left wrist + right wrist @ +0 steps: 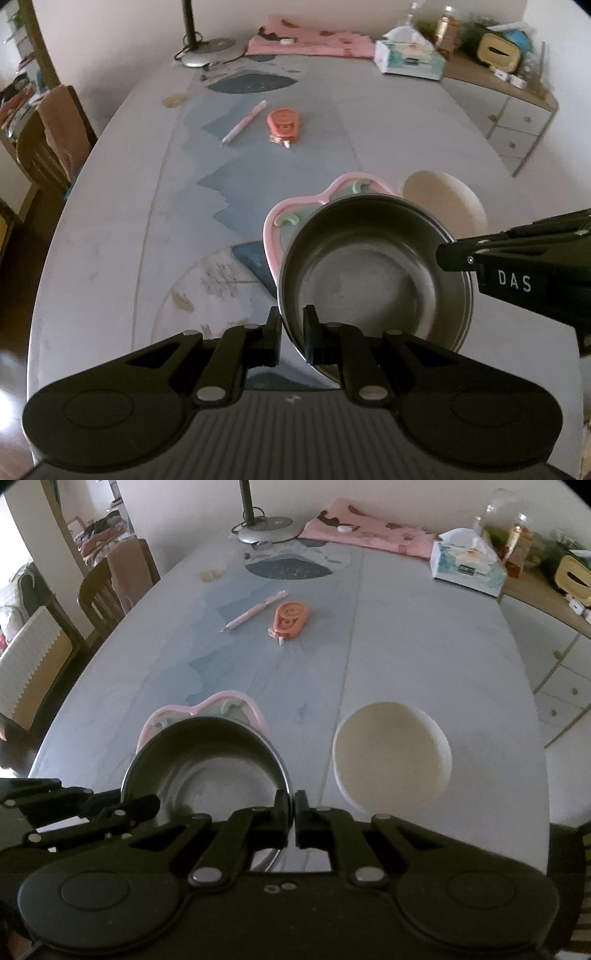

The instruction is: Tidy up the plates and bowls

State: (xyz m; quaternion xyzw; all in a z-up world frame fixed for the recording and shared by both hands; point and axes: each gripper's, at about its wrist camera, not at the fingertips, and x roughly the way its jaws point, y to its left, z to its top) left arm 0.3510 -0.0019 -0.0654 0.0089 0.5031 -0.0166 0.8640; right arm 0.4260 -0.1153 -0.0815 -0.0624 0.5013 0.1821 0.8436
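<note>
Left tongs point(293, 317) clamped on the near rim of a steel bowl point(373, 273), lifted above the desk point(110, 229). Pink plate point(271, 236) just behind and under the bowl. Right tongs point(294, 803) pinched shut on the bowl's opposite rim. Cream bowl point(391, 753) farther right, resting on the desk.

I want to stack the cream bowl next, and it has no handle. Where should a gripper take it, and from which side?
Grip the cream bowl by its thin upright rim, one finger inside and one outside, coming down from above. It sits upright, open and empty, apart from the metal bowl, and its near edge looks unobstructed.
</note>
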